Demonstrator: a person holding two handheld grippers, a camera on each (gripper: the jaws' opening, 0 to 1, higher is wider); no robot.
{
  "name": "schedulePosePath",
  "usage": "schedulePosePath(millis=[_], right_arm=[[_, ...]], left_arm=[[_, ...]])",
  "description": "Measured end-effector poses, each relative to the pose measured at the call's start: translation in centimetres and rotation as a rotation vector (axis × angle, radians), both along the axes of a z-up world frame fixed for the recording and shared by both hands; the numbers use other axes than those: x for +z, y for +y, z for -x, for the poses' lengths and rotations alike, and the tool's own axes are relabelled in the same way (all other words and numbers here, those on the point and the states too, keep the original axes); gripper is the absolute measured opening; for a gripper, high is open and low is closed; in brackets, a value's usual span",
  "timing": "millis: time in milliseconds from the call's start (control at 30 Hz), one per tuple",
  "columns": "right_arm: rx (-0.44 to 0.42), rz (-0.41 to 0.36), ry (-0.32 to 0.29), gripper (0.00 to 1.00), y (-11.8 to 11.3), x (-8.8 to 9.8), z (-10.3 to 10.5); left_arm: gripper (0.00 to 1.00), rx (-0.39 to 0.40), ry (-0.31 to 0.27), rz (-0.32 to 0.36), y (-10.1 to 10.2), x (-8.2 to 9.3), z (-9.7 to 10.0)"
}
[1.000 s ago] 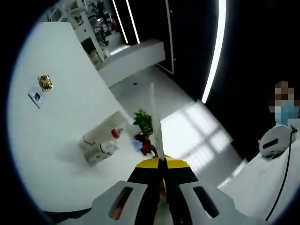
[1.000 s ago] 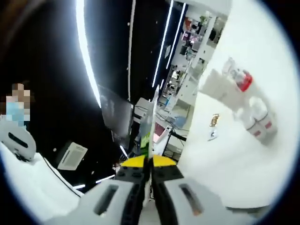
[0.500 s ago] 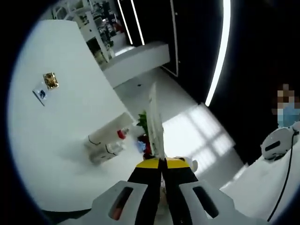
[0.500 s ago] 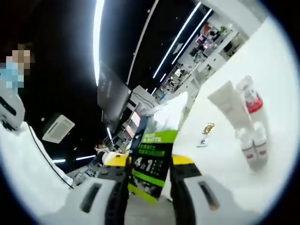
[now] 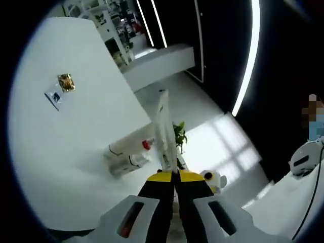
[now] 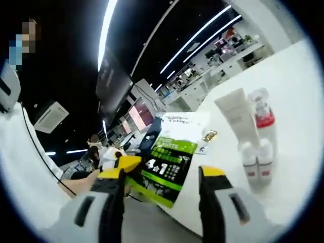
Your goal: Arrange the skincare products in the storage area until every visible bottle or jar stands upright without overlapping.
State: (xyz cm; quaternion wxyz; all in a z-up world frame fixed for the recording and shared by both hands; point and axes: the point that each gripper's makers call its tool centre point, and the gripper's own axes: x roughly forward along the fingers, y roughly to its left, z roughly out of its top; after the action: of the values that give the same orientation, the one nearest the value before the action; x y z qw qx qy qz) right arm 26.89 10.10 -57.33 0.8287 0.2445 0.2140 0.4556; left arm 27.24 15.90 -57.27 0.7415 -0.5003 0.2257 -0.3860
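Note:
My left gripper is shut on a flat sachet, seen edge-on and rising from the jaws. In the right gripper view the same sachet shows its green and white face between my right gripper's wide-open jaws, which do not touch it. A yellow jaw tip of the left gripper holds its lower left edge. On the white table stand a white tube, a clear bottle with a red band and two small white bottles. This group also appears in the left gripper view.
A small card lies on the table, apart from the products. The table edge runs just behind the group, with a potted plant on the floor beyond. A hand is at the left. Shop shelves fill the background.
My right gripper has gone from shut on the sachet to wide open, letting it go. The left gripper has kept its hold. Both cameras have swung, so the views have shifted.

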Motion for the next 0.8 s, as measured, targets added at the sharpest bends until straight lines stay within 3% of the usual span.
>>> schedulePosePath(millis=[433,800], right_arm=[[-0.029,0.127,0.027,0.73,-2.3,-2.8,-0.4],[-0.075,0.215,0.046,0.83,-4.6,-4.6,-1.0]], left_arm=[[0.0,0.023,0.092,-0.066,0.5,-4.0,-2.2],[0.0,0.026,0.151,-0.125,-0.5,-6.3,-3.6]])
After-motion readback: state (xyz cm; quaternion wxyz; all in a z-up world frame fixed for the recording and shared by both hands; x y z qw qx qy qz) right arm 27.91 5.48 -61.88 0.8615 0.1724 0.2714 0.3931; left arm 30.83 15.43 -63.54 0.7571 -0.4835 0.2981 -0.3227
